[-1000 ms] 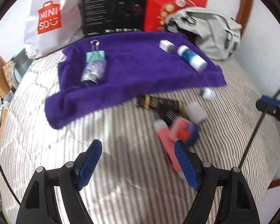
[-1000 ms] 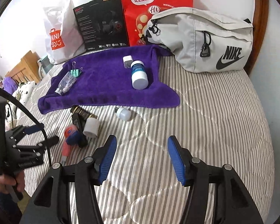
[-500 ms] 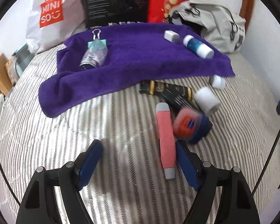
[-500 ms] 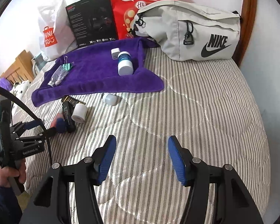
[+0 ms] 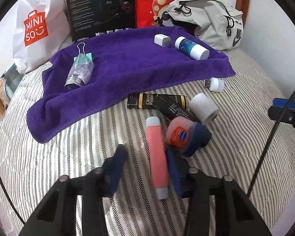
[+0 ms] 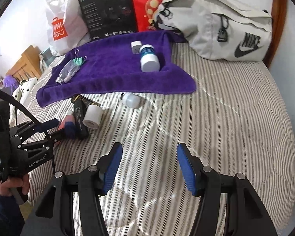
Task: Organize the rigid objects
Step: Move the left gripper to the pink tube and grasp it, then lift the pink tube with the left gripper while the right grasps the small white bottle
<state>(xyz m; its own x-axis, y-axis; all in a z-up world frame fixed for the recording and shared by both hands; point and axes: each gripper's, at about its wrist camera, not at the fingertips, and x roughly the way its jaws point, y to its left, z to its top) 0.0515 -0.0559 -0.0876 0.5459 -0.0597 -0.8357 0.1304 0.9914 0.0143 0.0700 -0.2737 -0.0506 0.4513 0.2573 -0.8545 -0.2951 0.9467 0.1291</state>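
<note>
**Left gripper straddling a pink tube among loose items on a striped bed**

We see a striped quilted bed (image 5: 68, 157) carrying a purple towel (image 5: 127, 66), on which lie a clear bottle (image 5: 79, 72), a blue-and-white bottle (image 5: 191, 47) and a small white cube (image 5: 162, 40). Off the towel, near its front edge, a cluster lies on the quilt: a black tube (image 5: 159, 103), a white roll (image 5: 204, 108), a blue-lidded jar (image 5: 186, 135), a pink tube (image 5: 157, 155) and a small white USB piece (image 5: 215, 84).

The left gripper (image 5: 145, 169) is spread wide with its fingers either side of the pink tube; the right finger lies just beside the tube, the left well clear, and nothing is gripped yet. The right gripper (image 6: 149, 169) hangs wide open and empty over bare quilt, well apart from the cluster.

We judge the pink tube light, stiff and smooth, so liable to slip or roll on the soft quilt; a hold across its mid-length, square to its axis, should serve best.

The left fingers are motion-blurred, so we cannot tell whether the right finger touches the tube. The jar partly covers the black tube, and in the right wrist view the left gripper hides most of the pink tube.
</note>
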